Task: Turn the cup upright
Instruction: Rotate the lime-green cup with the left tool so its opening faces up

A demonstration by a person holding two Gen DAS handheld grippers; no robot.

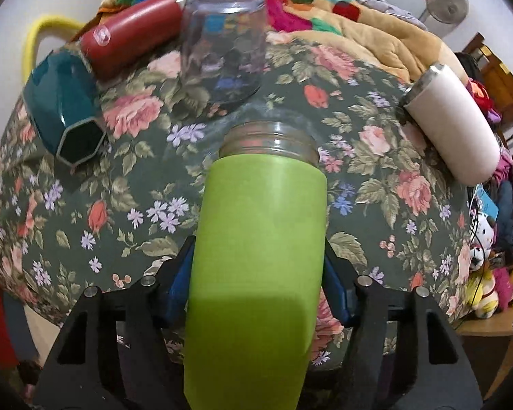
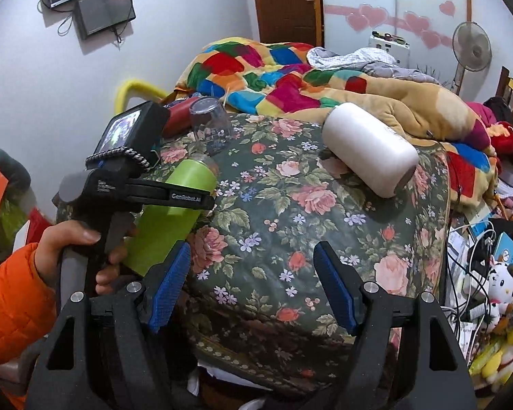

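My left gripper (image 1: 256,266) is shut on a green cup (image 1: 256,256) with a threaded metal rim. The cup lies along the fingers, its rim pointing away from me and tilted up over the floral cloth (image 1: 147,205). In the right wrist view the left gripper (image 2: 188,201) holds the green cup (image 2: 174,212) at an angle above the cloth's left edge. My right gripper (image 2: 253,287) is open and empty, above the near part of the floral cloth (image 2: 290,232).
A clear glass (image 1: 222,44) stands upside down behind the green cup. A red bottle (image 1: 130,37) and a teal hexagonal cup (image 1: 65,109) lie at the left, a white cup (image 1: 458,126) lies at the right. Blankets are piled behind; toys and cables sit at the right.
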